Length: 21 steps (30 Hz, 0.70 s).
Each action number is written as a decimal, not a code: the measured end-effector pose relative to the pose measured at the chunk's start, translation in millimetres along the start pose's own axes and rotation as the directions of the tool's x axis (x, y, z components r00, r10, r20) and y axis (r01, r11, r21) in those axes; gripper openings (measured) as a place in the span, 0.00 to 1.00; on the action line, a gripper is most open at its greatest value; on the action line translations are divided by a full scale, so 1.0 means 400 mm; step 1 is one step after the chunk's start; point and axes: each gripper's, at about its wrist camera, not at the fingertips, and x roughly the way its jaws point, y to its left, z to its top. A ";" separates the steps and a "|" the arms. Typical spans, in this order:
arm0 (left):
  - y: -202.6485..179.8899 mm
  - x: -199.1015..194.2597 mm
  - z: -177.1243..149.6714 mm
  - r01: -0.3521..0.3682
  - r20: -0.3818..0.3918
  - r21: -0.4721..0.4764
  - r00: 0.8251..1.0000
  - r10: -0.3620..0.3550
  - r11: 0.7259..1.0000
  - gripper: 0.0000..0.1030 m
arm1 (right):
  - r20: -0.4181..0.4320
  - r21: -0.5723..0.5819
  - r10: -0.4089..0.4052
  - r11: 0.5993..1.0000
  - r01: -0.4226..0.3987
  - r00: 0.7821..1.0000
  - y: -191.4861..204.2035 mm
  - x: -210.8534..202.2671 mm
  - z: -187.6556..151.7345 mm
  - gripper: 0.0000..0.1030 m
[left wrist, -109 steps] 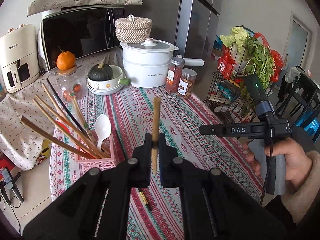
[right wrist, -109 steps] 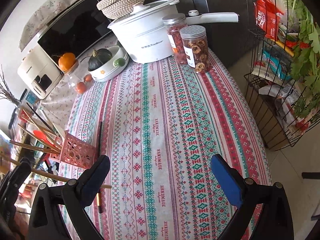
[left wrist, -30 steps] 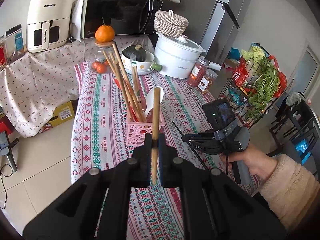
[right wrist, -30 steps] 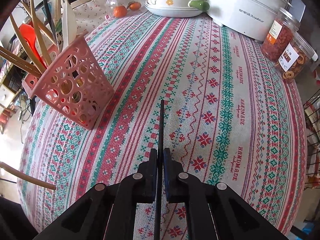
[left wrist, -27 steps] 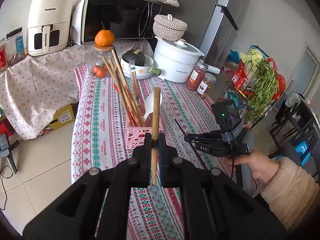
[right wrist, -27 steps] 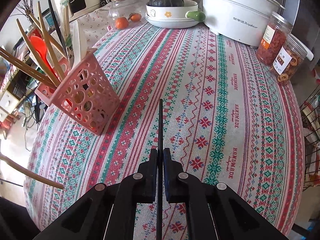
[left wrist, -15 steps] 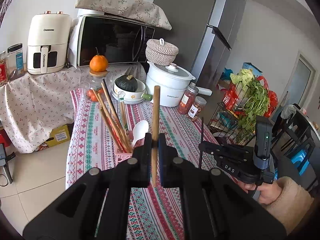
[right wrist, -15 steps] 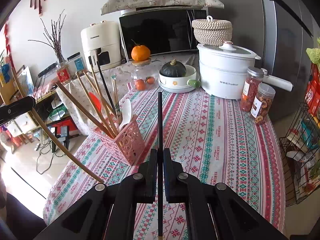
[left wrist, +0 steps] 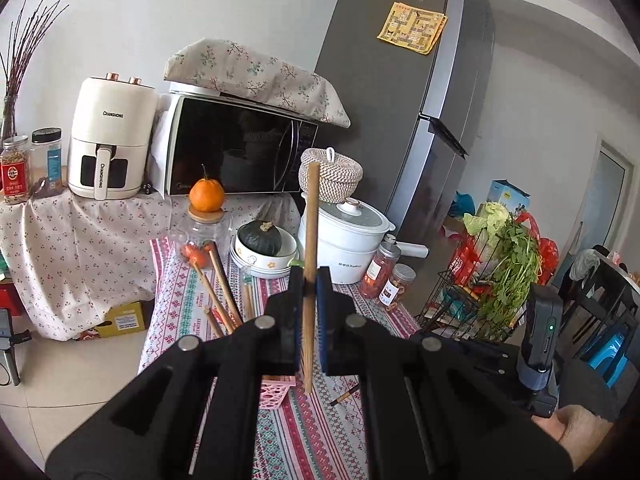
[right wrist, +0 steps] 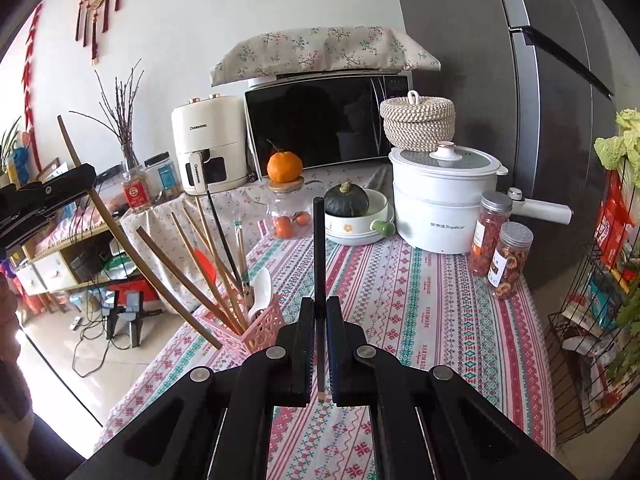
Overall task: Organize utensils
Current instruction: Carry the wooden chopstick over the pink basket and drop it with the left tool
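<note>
the left gripper (left wrist: 307, 296) is clamped on a wooden chopstick (left wrist: 310, 240) that stands upright between its jaws, above the patterned table (left wrist: 316, 432). the right gripper (right wrist: 319, 320) is clamped on a black chopstick (right wrist: 319, 248), also upright. the pink holder (right wrist: 256, 330) sits on the table left of the black chopstick, crowded with chopsticks and a white spoon (right wrist: 260, 290).
</note>
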 end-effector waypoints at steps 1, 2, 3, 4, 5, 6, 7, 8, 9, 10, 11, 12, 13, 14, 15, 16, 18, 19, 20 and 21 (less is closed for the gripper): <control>0.004 0.006 0.000 -0.008 -0.003 -0.002 1.000 0.008 1.000 0.07 | 0.001 0.002 0.003 1.000 -0.003 1.000 0.001 0.001 0.005 0.05; 0.009 0.011 0.000 -0.020 -0.004 -0.001 1.000 0.020 1.000 0.07 | 0.004 0.005 0.009 1.000 -0.009 1.000 0.003 0.000 0.010 0.05; 0.011 0.016 0.000 -0.035 -0.003 0.005 0.999 0.035 0.999 0.07 | 0.010 0.005 0.015 1.000 -0.015 1.000 0.004 -0.002 0.015 0.05; 0.012 0.021 -0.001 -0.051 0.000 0.015 0.999 0.051 0.999 0.07 | 0.015 0.005 0.022 1.000 -0.022 1.000 0.006 -0.004 0.020 0.05; 0.011 0.025 -0.003 -0.066 0.004 0.025 0.998 0.066 0.998 0.07 | 0.019 0.006 0.028 1.000 -0.028 0.999 0.008 -0.006 0.024 0.05; 0.011 0.031 -0.005 -0.077 0.008 0.032 0.997 0.077 0.997 0.07 | 0.024 0.006 0.033 0.999 -0.033 0.999 0.009 -0.008 0.029 0.05; 0.011 0.036 -0.008 -0.085 0.012 0.038 0.996 0.084 0.996 0.07 | 0.028 0.007 0.037 0.999 -0.037 0.999 0.010 -0.009 0.033 0.05; 0.011 0.044 -0.011 -0.090 0.013 0.045 0.996 0.090 0.995 0.07 | 0.033 0.007 0.040 0.999 -0.041 0.999 0.011 -0.010 0.037 0.05; 0.012 0.052 -0.014 -0.097 0.013 0.053 0.995 0.096 0.994 0.07 | 0.037 0.009 0.043 0.999 -0.043 0.998 0.012 -0.011 0.040 0.05; 0.013 0.061 -0.016 -0.105 0.012 0.060 0.994 0.104 0.993 0.07 | 0.041 0.012 0.046 0.999 -0.046 0.998 0.012 -0.012 0.044 0.05; 0.014 0.070 -0.018 -0.113 0.010 0.064 0.994 0.113 0.992 0.07 | 0.044 0.016 0.048 0.999 -0.049 0.998 0.012 -0.011 0.047 0.05; 0.014 0.077 -0.021 -0.118 0.015 0.069 0.993 0.117 0.991 0.07 | 0.045 0.020 0.050 0.998 -0.051 0.998 0.011 -0.011 0.049 0.05; 0.014 0.081 -0.021 -0.123 0.026 0.077 0.992 0.122 0.989 0.07 | 0.047 0.023 0.051 0.998 -0.053 0.998 0.012 -0.011 0.051 0.05; 0.012 0.084 -0.021 -0.128 0.036 0.086 0.991 0.126 0.988 0.07 | 0.048 0.024 0.052 0.998 -0.054 0.997 0.012 -0.011 0.052 0.05; 0.013 0.087 -0.020 -0.128 0.043 0.088 0.991 0.125 0.988 0.07 | 0.049 0.025 0.053 0.998 -0.054 0.997 0.013 -0.010 0.053 0.05; 0.012 0.091 -0.019 -0.133 0.051 0.088 0.990 0.129 0.987 0.07 | 0.049 0.025 0.053 0.998 -0.054 0.997 0.013 -0.009 0.053 0.05; 0.012 0.098 -0.017 -0.134 0.060 0.089 0.990 0.129 0.987 0.07 | 0.048 0.027 0.051 0.998 -0.052 0.998 0.013 -0.005 0.053 0.05; 0.013 0.100 -0.016 -0.137 0.063 0.089 0.989 0.132 0.986 0.07 | 0.047 0.030 0.050 0.998 -0.052 0.998 0.012 -0.004 0.053 0.05; 0.013 0.103 -0.014 -0.140 0.065 0.086 0.989 0.135 0.986 0.07 | 0.046 0.032 0.050 0.998 -0.051 0.998 0.011 -0.002 0.053 0.05; 0.013 0.105 -0.013 -0.139 0.065 0.082 0.989 0.134 0.987 0.07 | 0.046 0.034 0.049 0.998 -0.050 0.998 0.010 -0.002 0.053 0.05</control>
